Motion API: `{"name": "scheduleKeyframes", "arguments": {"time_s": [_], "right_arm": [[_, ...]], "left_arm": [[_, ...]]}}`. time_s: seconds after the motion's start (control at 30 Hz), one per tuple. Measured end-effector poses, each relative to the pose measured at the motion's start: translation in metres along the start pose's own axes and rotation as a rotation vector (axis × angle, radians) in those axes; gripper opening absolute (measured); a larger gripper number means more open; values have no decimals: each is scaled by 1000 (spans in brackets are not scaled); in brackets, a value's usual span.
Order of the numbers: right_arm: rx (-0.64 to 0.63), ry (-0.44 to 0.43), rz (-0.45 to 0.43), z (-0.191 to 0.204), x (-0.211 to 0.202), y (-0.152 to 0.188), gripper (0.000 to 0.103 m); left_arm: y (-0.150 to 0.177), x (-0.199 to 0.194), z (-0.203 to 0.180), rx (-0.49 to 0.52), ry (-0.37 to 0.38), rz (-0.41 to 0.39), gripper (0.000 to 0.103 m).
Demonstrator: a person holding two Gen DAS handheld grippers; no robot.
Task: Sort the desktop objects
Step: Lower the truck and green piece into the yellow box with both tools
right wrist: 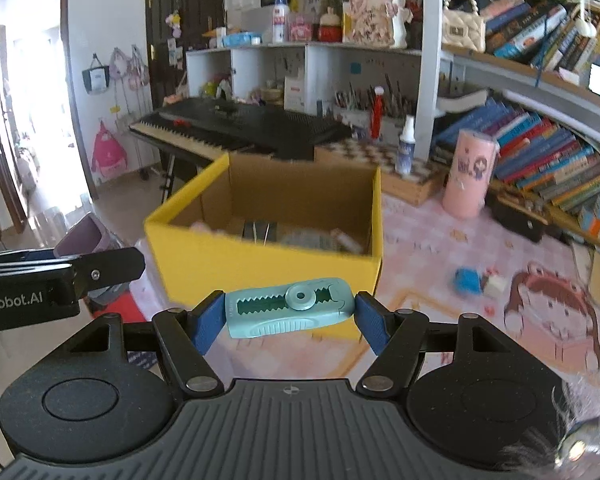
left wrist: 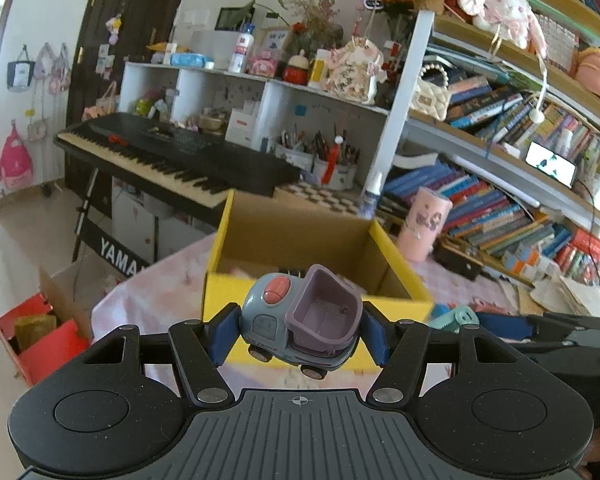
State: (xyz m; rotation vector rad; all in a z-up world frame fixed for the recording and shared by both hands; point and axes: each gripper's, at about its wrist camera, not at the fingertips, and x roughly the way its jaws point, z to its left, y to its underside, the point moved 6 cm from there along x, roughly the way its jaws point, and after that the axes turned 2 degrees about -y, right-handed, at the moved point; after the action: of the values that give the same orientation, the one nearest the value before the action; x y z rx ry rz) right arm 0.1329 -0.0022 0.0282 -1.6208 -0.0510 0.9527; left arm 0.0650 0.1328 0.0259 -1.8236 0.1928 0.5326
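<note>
Left wrist view: left claw (left wrist: 300, 334) grips toy truck (left wrist: 300, 320), long axis 10-to-4 o'clock, cab at 10. Right claw (right wrist: 290, 320) clamps teal eraser (right wrist: 290, 312) endwise, axis 9-to-3; yellow box (right wrist: 268, 240) at 12.

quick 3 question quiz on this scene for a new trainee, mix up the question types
1. True or false: the left tongs are shut on a toy truck.
2. What do the right tongs hold? A) a pink cup B) a teal plastic clip C) a blue block
3. Fill in: just beyond both sets of tongs stands an open ____ box with a few things already in it.

Key:
1. True; its pads press the truck's sides.
2. B, the teal plastic clip. The pink cup stands on the table and the blue block lies on the mat.
3. yellow
</note>
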Motion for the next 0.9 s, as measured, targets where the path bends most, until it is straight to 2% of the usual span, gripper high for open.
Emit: {"name": "scheduleKeyframes", "arguments": {"time_s": [0.23, 0.4, 0.67, 0.9], "right_arm": [[-43, -30, -57, -22, 33, -44, 67], [-89, -47, -67, -39, 60, -65, 67], [-216, -87, -18, -52, 101, -66, 67], [-439, -148, 30, -45, 137, -64, 67]], "left_arm": [[-24, 36, -7, 14, -42, -21, 63], [-32, 61, -11, 25, -79, -10, 63], [-34, 99, -19, 54, -127, 34, 63], [-32, 129, -24, 99, -162, 79, 63]]}}
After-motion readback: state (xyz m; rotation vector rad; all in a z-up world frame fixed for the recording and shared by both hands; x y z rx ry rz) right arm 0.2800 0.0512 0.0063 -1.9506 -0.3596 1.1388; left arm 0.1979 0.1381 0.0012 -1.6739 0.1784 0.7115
